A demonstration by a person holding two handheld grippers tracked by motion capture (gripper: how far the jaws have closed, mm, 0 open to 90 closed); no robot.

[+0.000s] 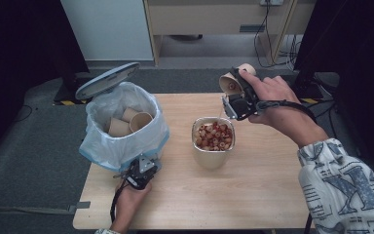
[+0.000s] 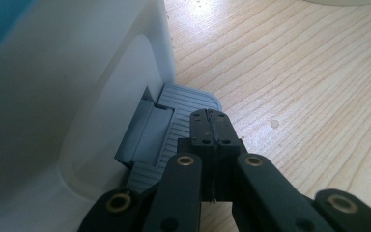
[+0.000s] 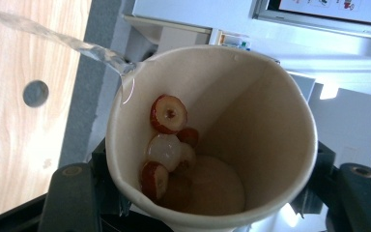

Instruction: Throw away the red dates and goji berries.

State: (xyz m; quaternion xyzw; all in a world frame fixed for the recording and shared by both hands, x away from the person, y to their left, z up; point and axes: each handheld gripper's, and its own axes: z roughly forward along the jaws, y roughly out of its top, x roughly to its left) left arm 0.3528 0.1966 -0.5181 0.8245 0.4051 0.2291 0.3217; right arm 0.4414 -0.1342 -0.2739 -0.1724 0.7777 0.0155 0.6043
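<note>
Right gripper [image 1: 237,92] clamping tilted paper cup [image 3: 212,140], water apparently spilling out, left gripper [image 2: 211,126] closed on bin pedal [image 2: 174,130]

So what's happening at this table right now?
A person works two handheld grippers. The right gripper clamps a tilted paper cup, pouring a thin stream of liquid toward the metal bowl of red fruit slices; a few slices cling inside the cup. The left gripper, jaws shut, presses the grey pedal of the bagged bin, whose lid stands open over discarded cups.
</note>
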